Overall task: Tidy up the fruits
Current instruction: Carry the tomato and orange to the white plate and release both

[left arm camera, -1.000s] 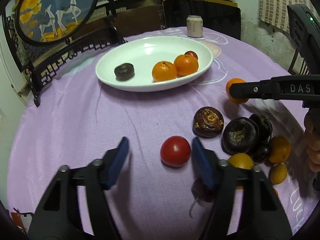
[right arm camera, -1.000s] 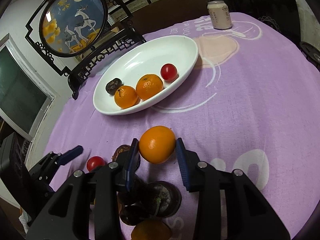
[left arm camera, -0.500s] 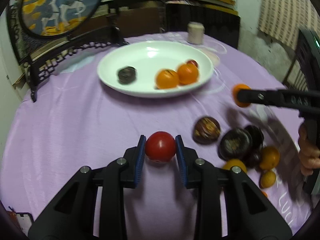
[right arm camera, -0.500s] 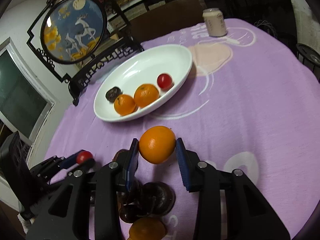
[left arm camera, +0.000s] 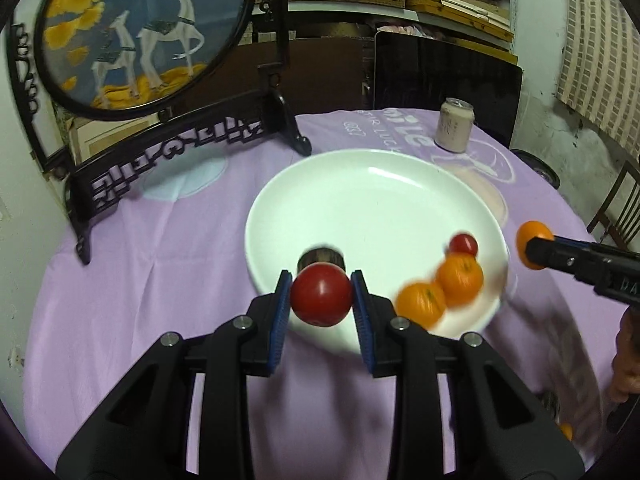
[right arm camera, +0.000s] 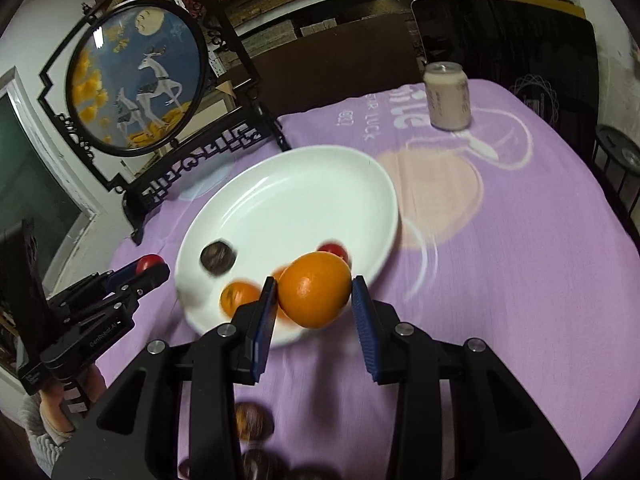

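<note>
We hold a red tomato [left arm camera: 321,299] clamped in the left gripper [left arm camera: 320,300] and an orange [right arm camera: 315,289] clamped in the right gripper [right arm camera: 314,292], both above the near rim of the white plate [left arm camera: 372,200] on the purple tablecloth [left arm camera: 160,248]

The left tool [left arm camera: 321,293] is black with blue pads and carries a red tomato [left arm camera: 321,299]; the right tool [right arm camera: 314,297], coloured alike, an orange [right arm camera: 315,294]. The plate [left arm camera: 372,196] is white. The tablecloth [right arm camera: 500,248] is lilac with pale, perhaps peach, print.
</note>
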{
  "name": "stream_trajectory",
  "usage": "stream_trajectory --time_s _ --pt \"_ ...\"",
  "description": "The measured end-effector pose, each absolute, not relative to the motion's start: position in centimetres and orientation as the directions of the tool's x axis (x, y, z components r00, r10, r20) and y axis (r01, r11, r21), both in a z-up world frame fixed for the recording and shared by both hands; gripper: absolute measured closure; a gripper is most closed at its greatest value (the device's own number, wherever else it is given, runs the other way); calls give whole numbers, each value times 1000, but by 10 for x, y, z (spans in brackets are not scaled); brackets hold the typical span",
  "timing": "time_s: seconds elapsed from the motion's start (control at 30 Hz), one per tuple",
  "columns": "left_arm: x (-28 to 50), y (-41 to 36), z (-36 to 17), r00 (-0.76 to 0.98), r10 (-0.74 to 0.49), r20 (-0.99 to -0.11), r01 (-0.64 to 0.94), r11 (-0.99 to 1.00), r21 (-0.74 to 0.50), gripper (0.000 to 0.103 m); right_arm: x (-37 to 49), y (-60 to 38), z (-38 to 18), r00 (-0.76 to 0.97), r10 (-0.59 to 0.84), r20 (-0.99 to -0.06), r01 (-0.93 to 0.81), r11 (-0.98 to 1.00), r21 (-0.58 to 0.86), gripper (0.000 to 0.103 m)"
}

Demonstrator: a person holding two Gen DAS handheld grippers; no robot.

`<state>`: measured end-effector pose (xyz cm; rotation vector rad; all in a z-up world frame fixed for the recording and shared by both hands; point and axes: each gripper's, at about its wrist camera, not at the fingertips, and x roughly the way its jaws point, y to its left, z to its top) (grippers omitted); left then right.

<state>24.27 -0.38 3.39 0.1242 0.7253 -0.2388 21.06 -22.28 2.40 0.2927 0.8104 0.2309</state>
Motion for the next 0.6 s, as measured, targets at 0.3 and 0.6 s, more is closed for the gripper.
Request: stream_trajectory --time_s 0.3,0.6 --pt "316 -27 14 695 -162 -700 274 960 50 72 291 -205 6 616 298 -729 -102 948 302 65" --pt "334 -29 -6 680 -149 -718 263 964 49 43 318 -205 -23 560 285 -778 -91 954 284 64"
